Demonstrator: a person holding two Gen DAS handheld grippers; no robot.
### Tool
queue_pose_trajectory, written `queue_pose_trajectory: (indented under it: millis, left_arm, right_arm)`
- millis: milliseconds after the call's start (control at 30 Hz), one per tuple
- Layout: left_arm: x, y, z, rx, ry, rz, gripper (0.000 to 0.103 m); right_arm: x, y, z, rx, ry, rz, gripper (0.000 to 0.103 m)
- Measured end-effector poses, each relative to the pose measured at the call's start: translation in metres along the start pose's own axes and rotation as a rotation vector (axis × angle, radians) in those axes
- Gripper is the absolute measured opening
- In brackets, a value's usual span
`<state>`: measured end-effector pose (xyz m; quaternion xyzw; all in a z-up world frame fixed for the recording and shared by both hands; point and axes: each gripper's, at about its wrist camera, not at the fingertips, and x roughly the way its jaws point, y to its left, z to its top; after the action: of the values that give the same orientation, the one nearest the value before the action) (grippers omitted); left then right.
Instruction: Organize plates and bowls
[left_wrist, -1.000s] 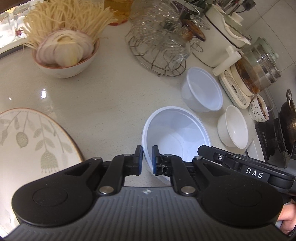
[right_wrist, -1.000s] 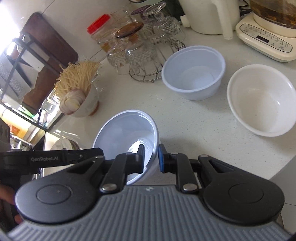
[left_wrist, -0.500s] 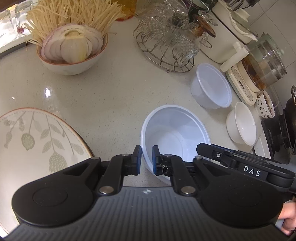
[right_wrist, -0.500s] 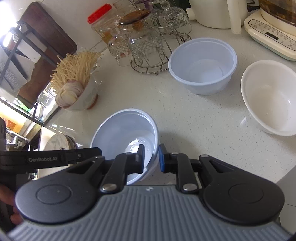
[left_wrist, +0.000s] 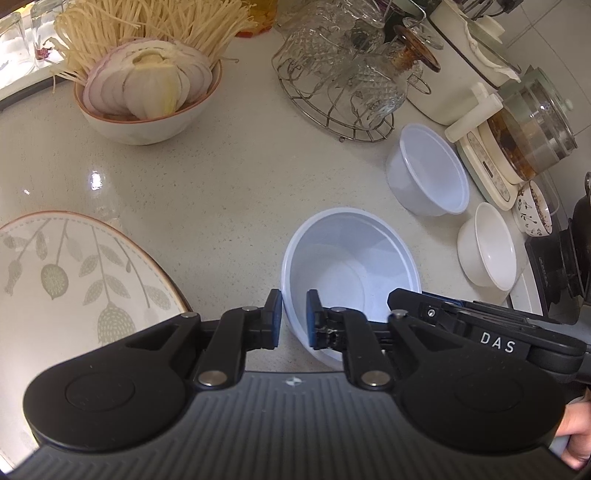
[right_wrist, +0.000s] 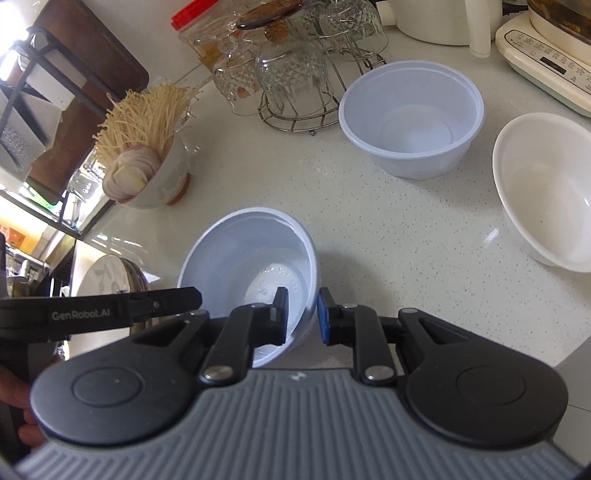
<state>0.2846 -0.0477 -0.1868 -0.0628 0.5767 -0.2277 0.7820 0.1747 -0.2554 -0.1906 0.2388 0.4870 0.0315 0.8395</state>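
White letters "DAS" stand on the black finger arm of the right gripper (left_wrist: 496, 341), seen from the left wrist view as it reaches in over the pale blue plastic bowl (left_wrist: 351, 266). In the right wrist view, grey lettering "GenRobot.AI" runs along the black finger arm of the left gripper (right_wrist: 81, 315). Raised marks on the bowl's inner bottom and print on the cream appliance control panel (right_wrist: 550, 62) are too small to read.

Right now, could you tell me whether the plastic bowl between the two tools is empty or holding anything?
Empty. The plastic bowl shows a bare pale bottom in both wrist views, with raised lettering visible on its base in the right wrist view.
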Motion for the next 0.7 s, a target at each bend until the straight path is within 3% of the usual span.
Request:
queue_pose_trajectory:
  millis: [67,167,400,700]
  left_arm:
    - [-0.003,0.0,0.001,-0.003,-0.009,0.0,0.034]
    - [-0.008,-0.003,0.002,0.012,-0.023,0.008,0.042]
    - [-0.027,-0.013,0.006,0.066,-0.072,0.029,0.043]
    - [-0.06,-0.034,0.018,0.084,-0.151,-0.002,0.043]
  right_arm:
    - [-0.001,-0.001,0.001,0.006,0.006,0.007,0.024]
    - [-0.007,-0.002,0.001,0.01,-0.011,0.016,0.046]
    - [-0.03,-0.001,0.005,0.003,-0.1,-0.016,0.046]
    - [-0.067,-0.002,0.013,-0.003,-0.208,-0.039,0.046]
